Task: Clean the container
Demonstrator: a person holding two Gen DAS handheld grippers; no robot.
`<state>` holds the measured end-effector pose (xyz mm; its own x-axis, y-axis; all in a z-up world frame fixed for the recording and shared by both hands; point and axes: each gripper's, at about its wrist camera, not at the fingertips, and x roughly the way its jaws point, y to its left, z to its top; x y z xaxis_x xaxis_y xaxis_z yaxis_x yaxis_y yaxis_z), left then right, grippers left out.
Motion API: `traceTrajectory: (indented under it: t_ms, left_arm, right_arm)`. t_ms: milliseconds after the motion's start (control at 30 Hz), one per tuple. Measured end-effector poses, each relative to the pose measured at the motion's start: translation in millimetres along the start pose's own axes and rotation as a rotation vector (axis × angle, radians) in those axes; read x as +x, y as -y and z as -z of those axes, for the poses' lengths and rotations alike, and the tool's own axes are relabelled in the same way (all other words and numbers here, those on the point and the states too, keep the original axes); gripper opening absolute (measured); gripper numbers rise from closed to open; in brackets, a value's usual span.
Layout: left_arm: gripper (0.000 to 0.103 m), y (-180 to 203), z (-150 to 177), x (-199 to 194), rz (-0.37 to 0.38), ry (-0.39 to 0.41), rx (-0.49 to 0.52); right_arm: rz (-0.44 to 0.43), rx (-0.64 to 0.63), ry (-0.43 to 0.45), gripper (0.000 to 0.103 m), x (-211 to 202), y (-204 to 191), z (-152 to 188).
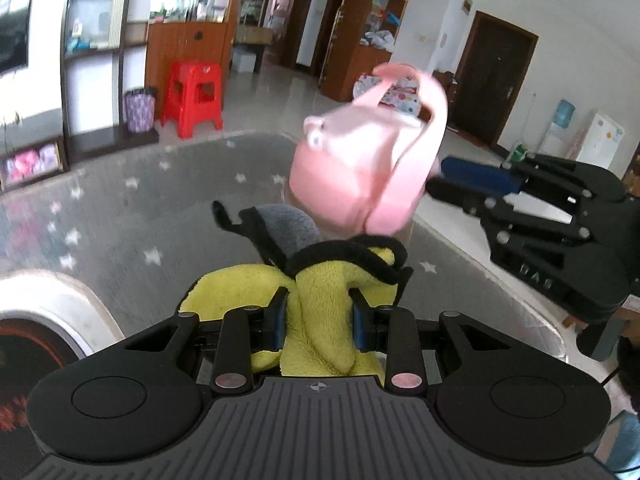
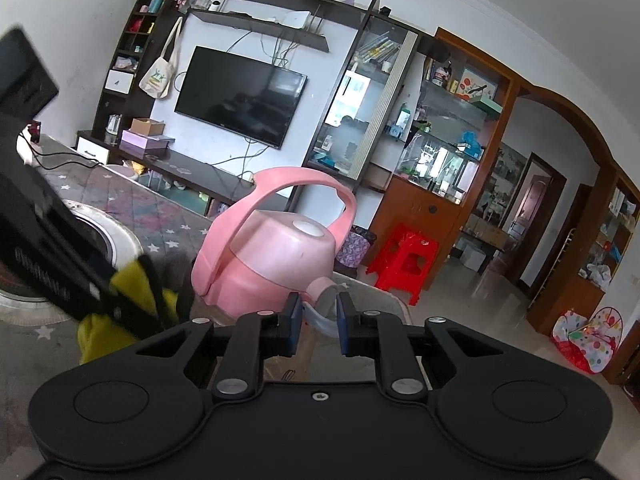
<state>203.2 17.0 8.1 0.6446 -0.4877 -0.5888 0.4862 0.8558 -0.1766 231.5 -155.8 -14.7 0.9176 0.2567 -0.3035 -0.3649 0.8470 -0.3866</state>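
Gripping fuzzy yellow cloth (image 1: 320, 316), left gripper (image 1: 320, 320), glossy rounded pink container (image 2: 268, 264)

The left wrist view looks forward along its own fingers, low over the counter (image 1: 120, 216), toward the doors; the right wrist view faces the television wall. Both sit close to the pink container (image 1: 360, 168) (image 2: 268, 264) (each from its own side) and share the red stool (image 1: 194, 96) (image 2: 404, 262).

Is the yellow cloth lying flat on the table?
No, the yellow cloth is bunched up and pinched between the fingers of the left gripper, held above the table near the pink container.
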Motion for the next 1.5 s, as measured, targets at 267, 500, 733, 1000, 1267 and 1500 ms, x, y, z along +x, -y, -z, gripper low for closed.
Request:
traceTrajectory:
  t_ms: [267,500,733,1000,1267,1500]
  left_arm:
    - [0.031,6.0,8.3,8.1,0.012,-0.030,0.011]
    - [0.031,1.1,22.6,26.3,0.030,-0.075,-0.017]
    - [0.031,-11.9,34.1,45.9,0.038,-0.127,-0.040]
    - [0.031,-17.0,25.7,41.2,0.030,-0.123,-0.039]
    - [0.031,-12.2,10.0,23.8,0.023,-0.073,-0.010]
    - [0.031,-1.6,0.6,14.0,0.004,-0.056,0.022]
  right_arm:
    - [-0.002,-0.007,-0.003,0.020,4.3,-2.1,-5.0]
    - [0.000,-0.012,-0.003,0.020,7.5,-3.9,-7.7]
    - [0.003,-0.008,-0.002,0.020,11.2,-3.1,-6.9]
    - [0.006,-0.013,-0.003,0.020,14.2,-3.0,-2.1]
    - [0.010,-0.014,-0.001,0.020,16.2,-12.2,3.3]
    - [0.010,-0.017,-0.003,0.020,19.1,-8.8,3.7]
